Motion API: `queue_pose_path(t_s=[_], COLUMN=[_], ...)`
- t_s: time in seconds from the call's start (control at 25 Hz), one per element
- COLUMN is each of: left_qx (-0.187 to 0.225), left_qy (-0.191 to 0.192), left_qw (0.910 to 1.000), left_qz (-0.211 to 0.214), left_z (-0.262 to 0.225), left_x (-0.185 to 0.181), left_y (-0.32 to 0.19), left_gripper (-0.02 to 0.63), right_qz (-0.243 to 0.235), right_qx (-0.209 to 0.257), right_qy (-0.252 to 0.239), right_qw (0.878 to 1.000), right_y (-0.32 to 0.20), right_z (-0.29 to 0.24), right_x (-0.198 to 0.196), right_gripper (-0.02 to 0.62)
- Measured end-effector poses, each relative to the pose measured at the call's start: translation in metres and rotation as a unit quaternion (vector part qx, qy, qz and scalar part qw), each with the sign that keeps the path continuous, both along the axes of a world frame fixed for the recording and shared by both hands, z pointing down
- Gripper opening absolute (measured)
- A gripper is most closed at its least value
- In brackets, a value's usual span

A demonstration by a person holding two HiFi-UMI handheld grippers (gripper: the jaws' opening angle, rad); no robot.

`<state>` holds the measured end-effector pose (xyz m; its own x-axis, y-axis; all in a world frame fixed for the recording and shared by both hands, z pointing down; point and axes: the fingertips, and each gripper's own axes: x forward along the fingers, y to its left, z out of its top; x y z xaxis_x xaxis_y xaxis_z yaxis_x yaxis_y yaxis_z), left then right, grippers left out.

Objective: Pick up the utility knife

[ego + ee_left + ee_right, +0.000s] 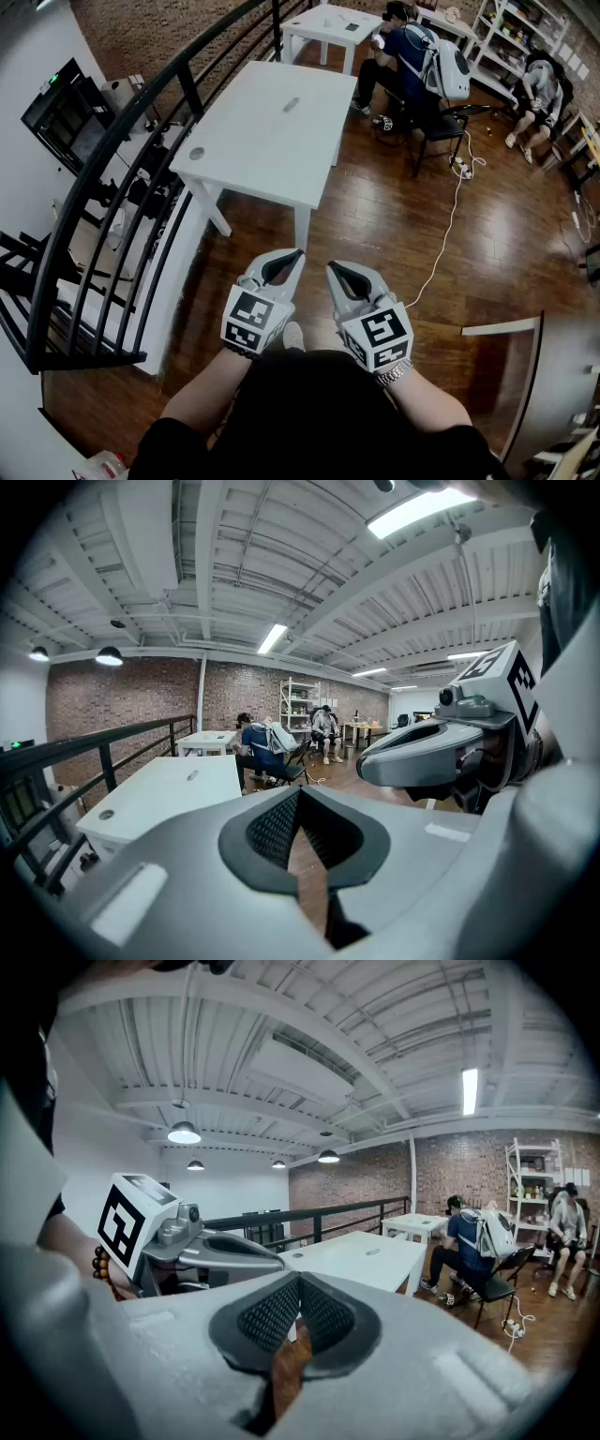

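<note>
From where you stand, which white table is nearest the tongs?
The large white rectangular table beside the black metal railing, with a small grey object on it; the smaller white table stands farther back.

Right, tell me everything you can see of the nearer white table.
The white table has a plain rectangular top, matte and painted-looking, on square white legs that stand on the wooden floor. It stands level beside the black railing. A small grey oblong thing lies near the middle of the top, and a round grey spot sits by one corner.
</note>
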<state>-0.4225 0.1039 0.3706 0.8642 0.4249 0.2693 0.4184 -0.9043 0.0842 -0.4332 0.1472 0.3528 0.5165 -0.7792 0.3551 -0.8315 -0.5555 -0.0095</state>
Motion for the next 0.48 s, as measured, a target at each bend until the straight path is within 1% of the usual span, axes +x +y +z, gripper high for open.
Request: queue_pose_path(t_s=[0.2,0.32,0.48], left_qx=[0.000,-0.004,-0.007], left_qy=[-0.001,0.001,-0.005], left_qw=[0.9999,1.0000,1.0000], left_qz=[0.012,0.008,0.003], left_z=[-0.002,-0.005,-0.001], left_x=[0.034,0.054,0.071], left_y=[-0.026,-0.040,-0.047], left_gripper=[0.017,0.017,0.017], right_qz=[0.001,-0.002,-0.011], right_qx=[-0.006,-0.009,-0.013], right_qy=[0.001,0.001,-0.005], right_qw=[1.000,1.000,1.000], right_y=[-0.032,-0.047,-0.056], right_z=[-0.004,-0.006,-0.003], right_x=[0.038,0.057,0.076], right_gripper=[-0.008,-0.008,-0.008])
